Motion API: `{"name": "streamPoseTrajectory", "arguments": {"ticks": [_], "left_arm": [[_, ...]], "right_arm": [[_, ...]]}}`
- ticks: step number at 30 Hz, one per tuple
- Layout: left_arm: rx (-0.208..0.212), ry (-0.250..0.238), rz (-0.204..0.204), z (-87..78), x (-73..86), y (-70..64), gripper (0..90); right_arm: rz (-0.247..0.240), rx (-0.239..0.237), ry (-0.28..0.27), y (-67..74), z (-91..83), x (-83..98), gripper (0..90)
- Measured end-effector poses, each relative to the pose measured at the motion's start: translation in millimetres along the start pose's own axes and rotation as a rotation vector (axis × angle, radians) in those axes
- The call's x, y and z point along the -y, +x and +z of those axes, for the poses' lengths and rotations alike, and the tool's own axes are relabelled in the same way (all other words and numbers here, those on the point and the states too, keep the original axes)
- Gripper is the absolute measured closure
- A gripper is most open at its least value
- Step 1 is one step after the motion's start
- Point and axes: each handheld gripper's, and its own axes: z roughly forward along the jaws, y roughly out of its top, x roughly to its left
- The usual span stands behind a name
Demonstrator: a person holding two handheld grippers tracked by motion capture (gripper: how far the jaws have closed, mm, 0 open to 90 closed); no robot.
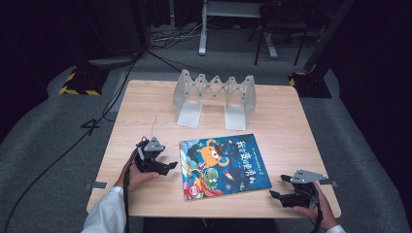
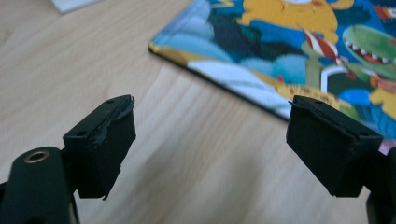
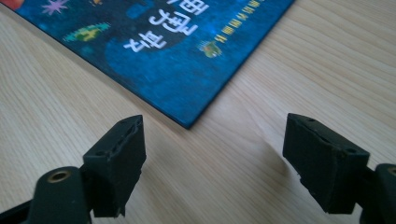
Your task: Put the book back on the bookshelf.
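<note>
Wooden table (image 1: 145, 104) is carrying a picture book (image 1: 223, 165) lying flat near six o'clock; left gripper (image 1: 171, 166) at nine and right gripper (image 1: 277, 187) at four are flanking it, jaws apart, empty. Thin cover could be slipping off the pads.

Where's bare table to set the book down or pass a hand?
Free: the table left of the bookend rack, the right strip beyond the book, and between rack and book. Crowded: the near edge, where left gripper and right gripper flank the book.
</note>
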Motion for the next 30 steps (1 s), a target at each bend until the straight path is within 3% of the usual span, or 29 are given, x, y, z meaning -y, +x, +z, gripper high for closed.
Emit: {"name": "streamPoseTrajectory", "arguments": {"ticks": [2,3,5,7,9,11,12,13,17,25,30], "left_arm": [[0.013,0.003,0.010,8.0,-8.5,-0.2,16.1],[0.011,0.000,0.036,13.0,-13.5,0.1,16.1],[0.036,-0.003,0.023,21.3,-20.6,1.3,16.1],[0.027,-0.007,0.036,27.4,-26.2,3.0,16.2],[0.045,0.007,0.018,34.8,-32.8,6.6,16.1],[0.013,0.013,0.048,42.7,-38.7,6.9,16.5],[0.021,0.032,0.050,47.0,-41.4,7.6,16.5],[0.054,0.054,0.036,51.6,-44.2,10.2,16.3],[0.072,0.094,0.027,65.8,-49.3,13.4,15.4],[0.096,0.057,0.010,66.9,-43.8,13.0,14.2],[0.097,0.060,0.015,56.9,-34.1,4.7,14.8]], "right_arm": [[-0.006,-0.008,0.004,3.3,4.6,-4.0,22.3],[-0.010,-0.010,0.007,5.1,7.5,-6.4,22.8],[-0.025,-0.019,0.015,8.9,13.5,-10.3,22.9],[-0.032,-0.015,0.018,11.1,17.3,-13.0,22.8],[-0.033,-0.021,0.016,11.0,20.3,-15.9,22.9],[-0.034,-0.011,0.015,10.6,24.5,-19.5,22.7],[-0.043,-0.013,0.015,10.7,26.4,-20.9,21.1],[-0.046,-0.019,0.018,11.0,28.1,-22.3,19.9],[-0.066,-0.042,0.021,13.8,32.6,-26.5,19.0],[-0.074,-0.046,0.031,12.2,38.0,-31.6,15.3],[-0.061,-0.044,0.026,9.1,40.6,-34.8,18.5]]}}
